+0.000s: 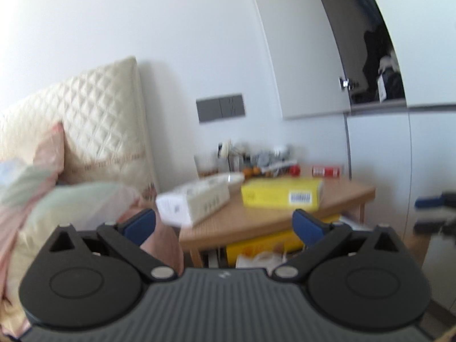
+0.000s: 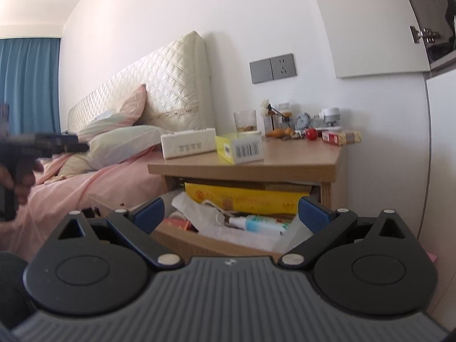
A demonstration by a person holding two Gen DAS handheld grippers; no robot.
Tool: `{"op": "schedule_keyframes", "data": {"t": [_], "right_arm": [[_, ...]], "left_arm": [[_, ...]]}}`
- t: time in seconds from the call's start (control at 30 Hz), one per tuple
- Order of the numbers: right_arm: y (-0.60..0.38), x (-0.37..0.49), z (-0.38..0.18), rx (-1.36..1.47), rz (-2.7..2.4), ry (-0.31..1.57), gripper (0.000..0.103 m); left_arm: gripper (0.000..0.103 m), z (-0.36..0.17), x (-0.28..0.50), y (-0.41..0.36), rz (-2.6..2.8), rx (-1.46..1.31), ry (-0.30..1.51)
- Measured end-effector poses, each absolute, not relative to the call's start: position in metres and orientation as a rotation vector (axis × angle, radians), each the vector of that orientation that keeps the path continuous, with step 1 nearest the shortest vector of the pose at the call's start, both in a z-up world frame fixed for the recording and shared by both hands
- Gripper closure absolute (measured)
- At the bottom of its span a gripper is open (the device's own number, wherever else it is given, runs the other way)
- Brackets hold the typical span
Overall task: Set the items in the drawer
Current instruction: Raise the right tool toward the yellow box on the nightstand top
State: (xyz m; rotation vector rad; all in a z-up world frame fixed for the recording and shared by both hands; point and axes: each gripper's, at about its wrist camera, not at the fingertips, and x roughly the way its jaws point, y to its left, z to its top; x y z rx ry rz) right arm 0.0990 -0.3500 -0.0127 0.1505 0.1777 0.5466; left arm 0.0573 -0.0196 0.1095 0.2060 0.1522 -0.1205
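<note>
This is a bedroom with a bed [image 2: 94,182] and a small wooden table [image 2: 285,161] beside it. Under the tabletop the drawer [image 2: 205,242] is pulled out and already full of stuff. On the table lie a white box [image 2: 188,142] and a yellow box [image 2: 239,146], side by side, near the front edge. Both lie long and flat.

The right gripper [image 2: 230,211] is spread wide and holds nothing. It sits low, right in front of the drawer, with the boxes up and ahead of it. The left gripper [image 1: 225,225] is also spread wide and holds nothing. It is higher, and the white box [image 1: 193,199] is just ahead of it, so I think the left one is nearer to grab it.
</note>
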Motion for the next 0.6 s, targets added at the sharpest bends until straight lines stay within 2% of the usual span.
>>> {"op": "schedule_keyframes", "data": {"t": [0.17,0.3,0.6], "right_arm": [[-0.336,0.104,-0.002,0.159,0.542,0.160,0.001],[-0.326,0.106,0.004,0.171,0.526,0.149,0.001],[-0.293,0.097,0.016,0.109,0.435,0.146,0.001]], "left_arm": [[0.000,0.143,0.059,-0.036,-0.114,0.196,0.115],[0.000,0.144,0.058,-0.041,-0.114,0.156,0.101],[0.000,0.072,0.054,-0.017,-0.041,0.006,0.162]]}}
